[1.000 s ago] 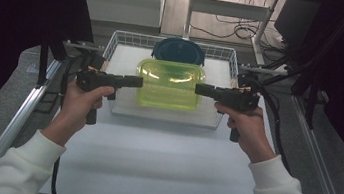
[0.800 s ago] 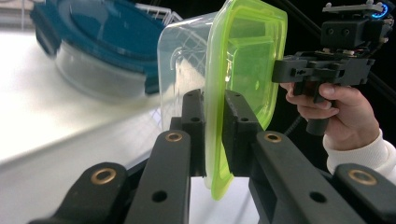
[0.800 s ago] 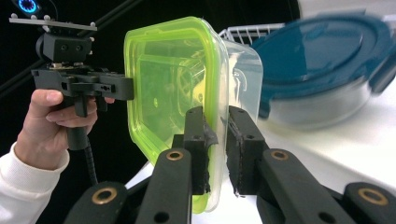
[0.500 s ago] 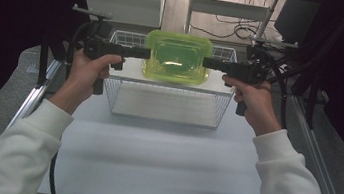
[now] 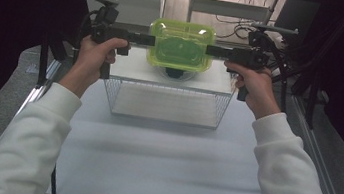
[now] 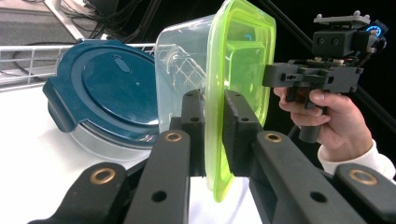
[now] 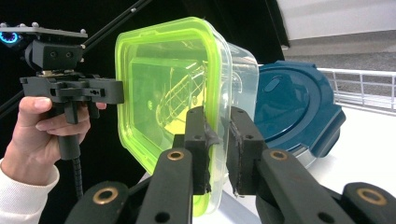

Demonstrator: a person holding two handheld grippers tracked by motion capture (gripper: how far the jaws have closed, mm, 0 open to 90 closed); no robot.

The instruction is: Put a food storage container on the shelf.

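High view: clear box with green lid (image 5: 181, 45) held in air above far end of wire basket (image 5: 167, 101) on white surface (image 5: 151, 160). Left gripper (image 5: 148, 39) clamps lid's left edge, right gripper (image 5: 212, 50) its right edge.

Left gripper view: jaws nearly closed, pinching green lid rim (image 6: 217, 140); box tilted on edge. Blue-lidded round container (image 6: 100, 95) beyond, on surface. Other hand (image 6: 327, 114) with gripper at far edge.

Right gripper view: jaws closed tight on lid rim (image 7: 219, 140); blue-lidded container (image 7: 294, 109) behind box.
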